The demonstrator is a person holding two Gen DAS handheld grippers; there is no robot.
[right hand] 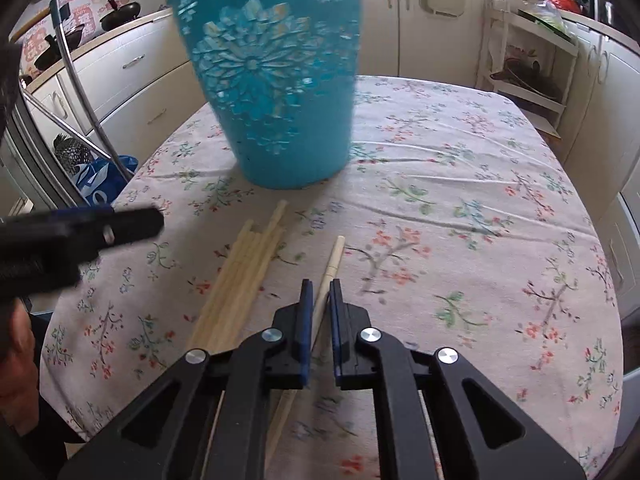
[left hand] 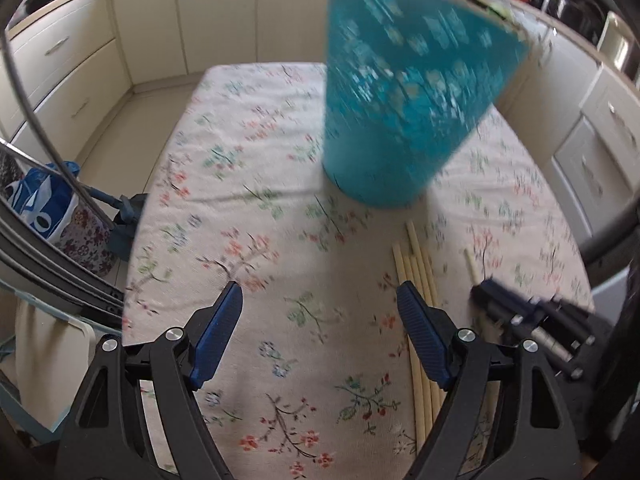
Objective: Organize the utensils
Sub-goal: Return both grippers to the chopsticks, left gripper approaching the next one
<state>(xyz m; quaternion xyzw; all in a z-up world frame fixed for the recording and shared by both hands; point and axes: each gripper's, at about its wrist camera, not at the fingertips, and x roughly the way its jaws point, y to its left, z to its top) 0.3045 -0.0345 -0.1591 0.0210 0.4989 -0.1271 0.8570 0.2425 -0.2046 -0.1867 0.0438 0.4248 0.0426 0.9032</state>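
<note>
My right gripper (right hand: pixel 320 286) pinches a lone chopstick (right hand: pixel 335 254) lying on the floral cloth (right hand: pixel 460 184). My left gripper (left hand: pixel 320 300) is spread wide, nothing between its pads; chopstick bundle (left hand: pixel 416 260) just beside its right pad. Teal basket (right hand: pixel 276 92) stands beyond.

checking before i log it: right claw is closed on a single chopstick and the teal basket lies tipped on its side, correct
Not quite. The teal basket stands upright on the tablecloth, as the right wrist view shows. The rest holds: the right claw is closed on a single chopstick.
</note>
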